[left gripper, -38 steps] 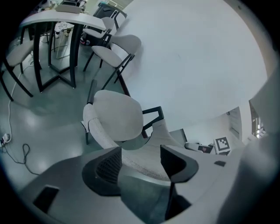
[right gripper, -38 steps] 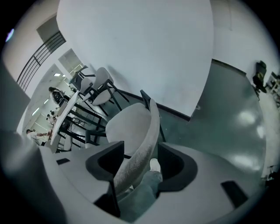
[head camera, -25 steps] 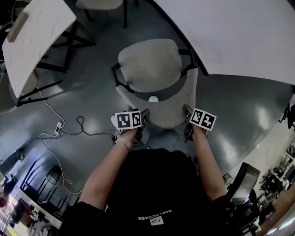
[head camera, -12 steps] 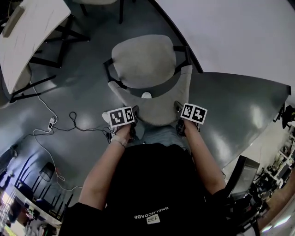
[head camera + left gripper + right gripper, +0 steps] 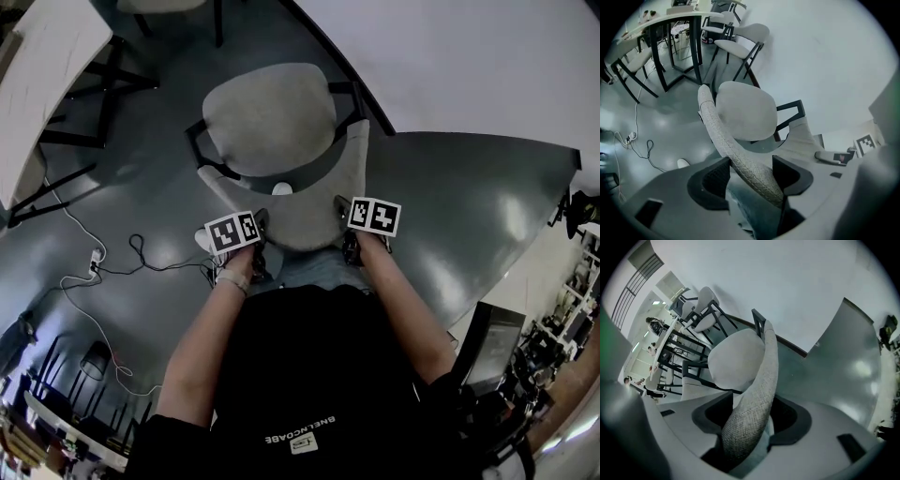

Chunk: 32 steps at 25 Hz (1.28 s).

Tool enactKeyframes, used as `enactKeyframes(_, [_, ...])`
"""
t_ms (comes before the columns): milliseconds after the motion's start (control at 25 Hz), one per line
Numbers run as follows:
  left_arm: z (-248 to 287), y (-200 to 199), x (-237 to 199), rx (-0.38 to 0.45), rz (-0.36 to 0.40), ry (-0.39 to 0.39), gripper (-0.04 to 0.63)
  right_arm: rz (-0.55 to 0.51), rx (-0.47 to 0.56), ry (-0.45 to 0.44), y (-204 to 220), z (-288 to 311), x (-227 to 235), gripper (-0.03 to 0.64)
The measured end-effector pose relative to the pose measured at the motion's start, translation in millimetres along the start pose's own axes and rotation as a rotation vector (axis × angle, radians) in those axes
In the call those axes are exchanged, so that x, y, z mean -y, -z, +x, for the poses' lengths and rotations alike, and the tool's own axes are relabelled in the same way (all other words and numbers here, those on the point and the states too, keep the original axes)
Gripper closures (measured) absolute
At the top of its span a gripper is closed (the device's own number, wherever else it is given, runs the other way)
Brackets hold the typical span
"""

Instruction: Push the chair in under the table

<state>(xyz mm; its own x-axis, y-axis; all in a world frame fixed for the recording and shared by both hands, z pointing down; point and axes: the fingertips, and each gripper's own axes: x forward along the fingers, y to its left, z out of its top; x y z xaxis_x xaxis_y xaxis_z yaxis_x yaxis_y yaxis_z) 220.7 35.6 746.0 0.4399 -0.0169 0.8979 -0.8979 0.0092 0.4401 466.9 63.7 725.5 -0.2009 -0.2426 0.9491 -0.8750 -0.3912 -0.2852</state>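
Observation:
A chair with a pale round seat (image 5: 270,117) and a curved grey fabric backrest (image 5: 314,220) on a black frame stands at the edge of the big white table (image 5: 469,66). My left gripper (image 5: 259,223) is shut on the backrest's left end and my right gripper (image 5: 343,208) on its right end. In the left gripper view the backrest (image 5: 740,154) runs between the jaws of the left gripper (image 5: 750,176), with the seat (image 5: 745,115) beyond. The right gripper view has the backrest (image 5: 754,399) filling the jaws of the right gripper (image 5: 750,420).
A second white table (image 5: 37,84) on black legs stands at the upper left, with another chair (image 5: 155,5) at the top edge. Cables (image 5: 112,267) trail over the grey floor at the left. Dark equipment (image 5: 492,347) sits at the lower right. More chairs (image 5: 745,40) line the white table.
The chair and both grippers have moved forward toward the white table, and the person has stepped along with them. Both grippers keep their hold on the backrest.

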Motion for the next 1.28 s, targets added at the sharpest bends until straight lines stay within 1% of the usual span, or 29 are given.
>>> enactKeyframes(200, [7,0,-2,-0.010,0.014,-0.007,0.328,-0.019,-0.036,0.001,1,5,1,0.390])
enactKeyframes(400, [9,0,-6,-0.018,-0.004,-0.025,0.328,-0.061,-0.074,0.033,2,7,1,0.391])
enactKeyframes(480, [7,0,-7,-0.006,-0.014,-0.034,0.328,-0.079,-0.079,0.043,3,7,1,0.393])
enactKeyframes(640, [4,3,-9,0.022,-0.049,-0.043,0.362,-0.138,-0.090,0.066,2,6,-1,0.394])
enactKeyframes(800, [-2,9,-5,0.041,-0.062,-0.047,0.377,-0.159,-0.101,0.076,5,-1,0,0.394])
enactKeyframes(1120, [-15,5,-19,0.094,-0.114,-0.050,0.393,-0.206,-0.125,0.070,9,2,-18,0.393])
enactKeyframes(1280, [-24,9,-39,0.113,-0.150,-0.052,0.399,-0.248,-0.137,0.065,16,8,-37,0.391])
